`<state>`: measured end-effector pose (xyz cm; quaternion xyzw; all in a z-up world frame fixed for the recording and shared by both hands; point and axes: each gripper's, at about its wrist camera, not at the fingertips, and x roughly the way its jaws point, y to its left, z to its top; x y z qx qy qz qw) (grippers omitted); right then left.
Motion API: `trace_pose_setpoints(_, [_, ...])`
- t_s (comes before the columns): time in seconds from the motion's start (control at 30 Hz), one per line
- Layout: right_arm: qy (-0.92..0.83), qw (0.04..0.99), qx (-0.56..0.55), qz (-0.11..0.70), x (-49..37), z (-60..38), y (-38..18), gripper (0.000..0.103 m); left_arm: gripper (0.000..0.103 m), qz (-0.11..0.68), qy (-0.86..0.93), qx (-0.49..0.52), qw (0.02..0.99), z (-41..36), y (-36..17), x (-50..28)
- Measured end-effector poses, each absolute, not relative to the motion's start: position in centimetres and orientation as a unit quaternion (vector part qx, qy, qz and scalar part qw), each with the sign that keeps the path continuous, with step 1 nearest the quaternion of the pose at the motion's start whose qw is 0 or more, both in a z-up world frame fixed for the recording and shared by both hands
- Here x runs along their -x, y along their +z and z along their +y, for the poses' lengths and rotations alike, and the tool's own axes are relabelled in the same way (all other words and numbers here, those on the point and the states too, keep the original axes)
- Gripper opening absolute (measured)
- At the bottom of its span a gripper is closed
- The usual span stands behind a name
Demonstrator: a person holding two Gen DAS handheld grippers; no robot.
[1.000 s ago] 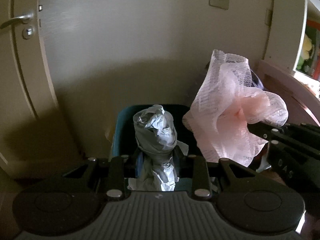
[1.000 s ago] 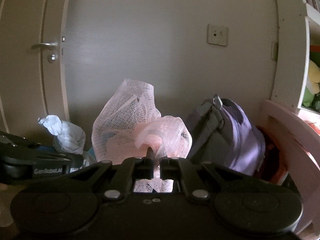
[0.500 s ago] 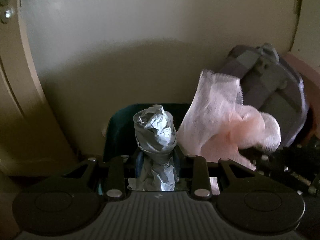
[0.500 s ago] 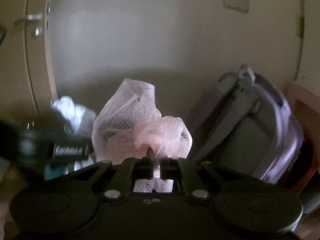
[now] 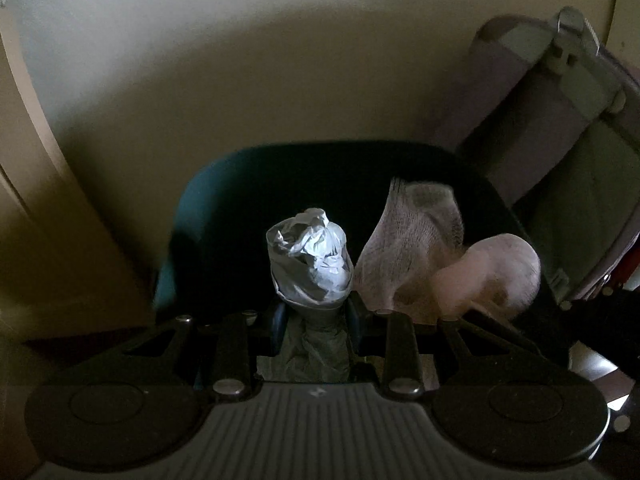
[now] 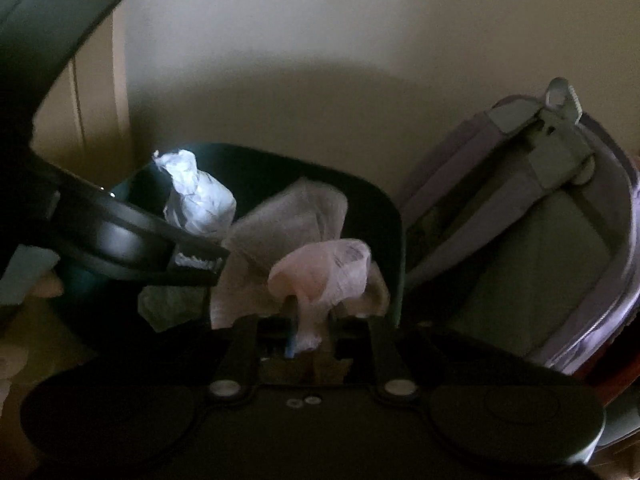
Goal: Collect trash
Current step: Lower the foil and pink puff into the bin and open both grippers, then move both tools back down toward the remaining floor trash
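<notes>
Both grippers hold trash over the dark bin [image 5: 208,200].
Left gripper [image 5: 314,316] clamps crumpled paper [image 5: 310,260]; right gripper [image 6: 310,316] clamps pink netting [image 6: 320,272]. Left gripper's label is blurred, unreadable.

Two black hand-held grippers

The left gripper [image 5: 314,316] has a grey ribbed plate in the near middle, a round black disc on each side and two shiny silver screws. The right gripper [image 6: 310,312] is black all over, with two silver screws, two tiny round marks and thin black bars.
</notes>
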<state>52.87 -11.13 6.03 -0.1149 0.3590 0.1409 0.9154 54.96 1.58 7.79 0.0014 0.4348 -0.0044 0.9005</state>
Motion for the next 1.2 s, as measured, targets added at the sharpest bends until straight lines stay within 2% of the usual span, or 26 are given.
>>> trace_pose_setpoints(0.13, [0.153, 0.911, 0.122, 0.364, -52.9, -11.0, 6.2, 0.019, 0.031, 0.446, -0.005, -0.004, 0.895, 1.1, 7.3, -55.4])
trace_pose_setpoints(0.2, [0.158, 0.910, 0.127, 0.363, -52.5, -10.8, 6.4, 0.025, 0.040, 0.448, -0.007, 0.002, 0.894, 1.2, 7.2, -55.2])
trace_pose_setpoints(0.23, [0.161, 0.909, 0.128, 0.363, -52.3, -10.7, 6.6, 0.030, 0.052, 0.447, -0.008, 0.006, 0.895, 1.4, 7.1, -55.1])
trace_pose_setpoints(0.27, [0.164, 0.909, 0.127, 0.362, -52.3, -10.8, 6.5, 0.032, 0.058, 0.444, -0.006, 0.007, 0.896, 1.5, 7.1, -54.9])
trace_pose_setpoints(0.3, [0.161, 0.910, 0.128, 0.361, -52.0, -10.7, 6.6, 0.033, 0.059, 0.440, -0.002, 0.005, 0.898, 1.6, 7.2, -54.6])
trace_pose_setpoints(0.43, [0.161, 0.912, 0.118, 0.359, -51.7, -11.3, 7.0, 0.036, 0.060, 0.436, -0.003, 0.007, 0.900, 1.4, 6.8, -54.1])
trace_pose_setpoints(0.7, [0.161, 0.919, 0.115, 0.342, -48.7, -11.6, 9.7, 0.043, 0.062, 0.412, -0.003, 0.009, 0.911, 1.6, 9.5, -50.8])
trace_pose_setpoints(1.2, [0.174, 0.931, 0.092, 0.308, -37.9, -13.2, 15.5, 0.050, 0.062, 0.373, -0.028, 0.007, 0.928, 2.5, 15.6, -37.5])
